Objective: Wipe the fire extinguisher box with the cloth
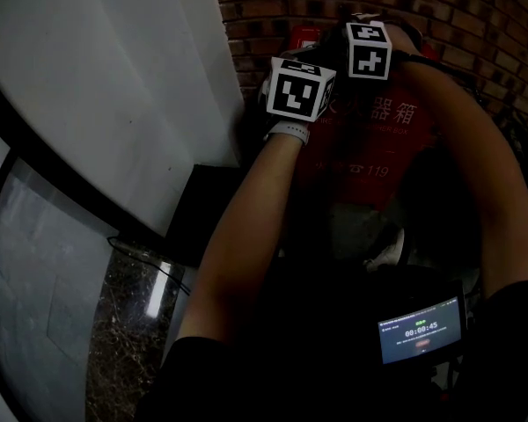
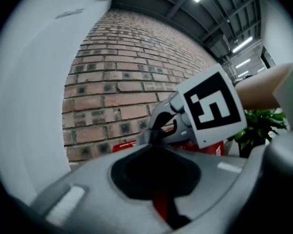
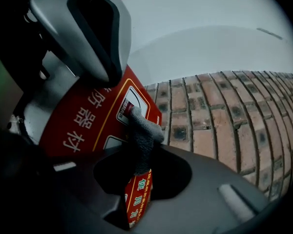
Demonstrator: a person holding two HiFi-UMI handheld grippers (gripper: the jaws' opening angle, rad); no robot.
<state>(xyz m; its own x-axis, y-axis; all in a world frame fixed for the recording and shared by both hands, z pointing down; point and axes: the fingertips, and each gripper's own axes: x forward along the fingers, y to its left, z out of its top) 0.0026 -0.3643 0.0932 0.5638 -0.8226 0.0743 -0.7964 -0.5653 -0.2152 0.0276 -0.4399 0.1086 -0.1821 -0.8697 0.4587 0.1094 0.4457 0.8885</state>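
The red fire extinguisher box (image 1: 370,152) with white characters stands against the brick wall, straight ahead of me. Both arms reach to its top, the left marker cube (image 1: 300,89) just left of the right marker cube (image 1: 370,49). My right gripper (image 3: 141,162) is shut on a grey cloth (image 3: 142,133), whose free end presses on the box's red face (image 3: 83,118). My left gripper (image 2: 154,155) is shut with nothing seen in it, and a red sliver of the box shows below its jaws. The right gripper (image 2: 161,126) hangs just beyond it.
A white pillar (image 1: 114,77) rises close on the left, and the brick wall (image 1: 475,25) runs behind the box. A green plant (image 2: 259,126) grows to the right. A black box (image 1: 198,209) sits at the pillar's foot. A lit timer screen (image 1: 420,331) hangs at my chest.
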